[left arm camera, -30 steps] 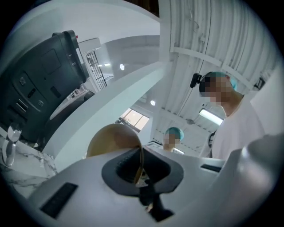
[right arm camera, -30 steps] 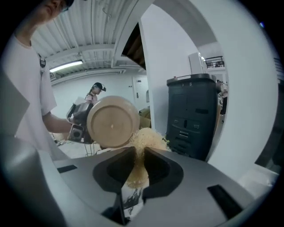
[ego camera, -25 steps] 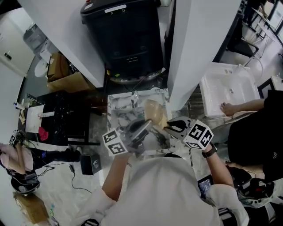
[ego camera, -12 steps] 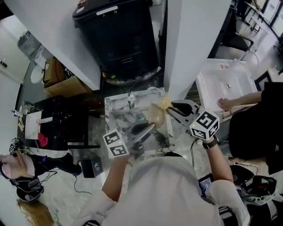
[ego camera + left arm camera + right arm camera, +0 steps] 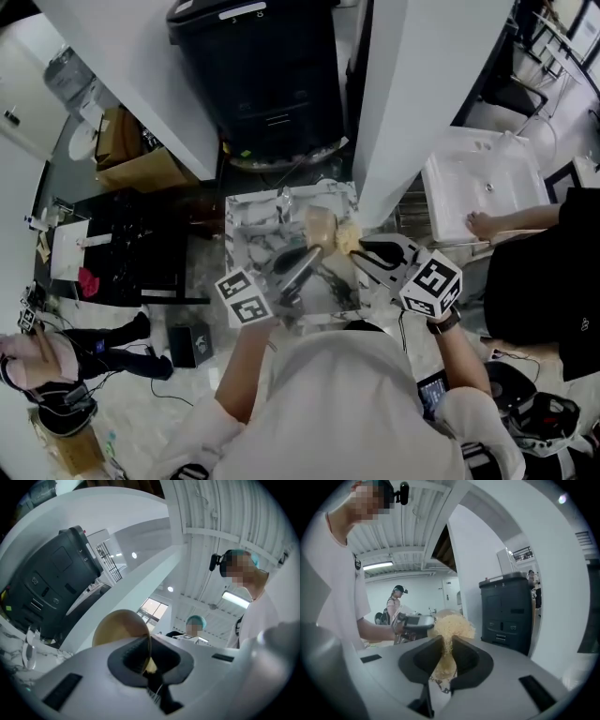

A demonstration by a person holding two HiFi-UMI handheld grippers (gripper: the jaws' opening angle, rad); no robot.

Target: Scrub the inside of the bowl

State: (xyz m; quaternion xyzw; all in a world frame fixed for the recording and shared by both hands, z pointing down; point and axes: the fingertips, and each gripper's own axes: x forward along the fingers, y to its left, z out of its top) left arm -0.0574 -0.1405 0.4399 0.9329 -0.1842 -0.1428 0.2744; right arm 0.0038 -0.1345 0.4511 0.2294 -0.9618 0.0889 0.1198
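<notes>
A tan bowl (image 5: pixel 321 228) hangs tilted over the marble-patterned table (image 5: pixel 253 225). My left gripper (image 5: pixel 305 255) is shut on its rim. In the left gripper view the bowl (image 5: pixel 119 627) rises just past the gripper (image 5: pixel 147 660), its thin edge pinched between the dark pads. My right gripper (image 5: pixel 361 248) is shut on a pale yellow fibrous scrubber (image 5: pixel 347 239), which sits against the bowl's right side. In the right gripper view the scrubber (image 5: pixel 450 627) puffs out above the gripper (image 5: pixel 446 656), and the left gripper (image 5: pixel 415 620) shows just behind it.
A tall black bin (image 5: pixel 267 75) stands behind the table between two white columns. A white sink (image 5: pixel 483 192) lies to the right, with another person's arm (image 5: pixel 511 225) along its front. A black desk (image 5: pixel 122 258) and a cardboard box (image 5: pixel 141 169) are on the left.
My right gripper has risen with the scrubber, swinging out past the bowl's far right edge and back against its right side. The left gripper keeps the bowl in about the same place.
</notes>
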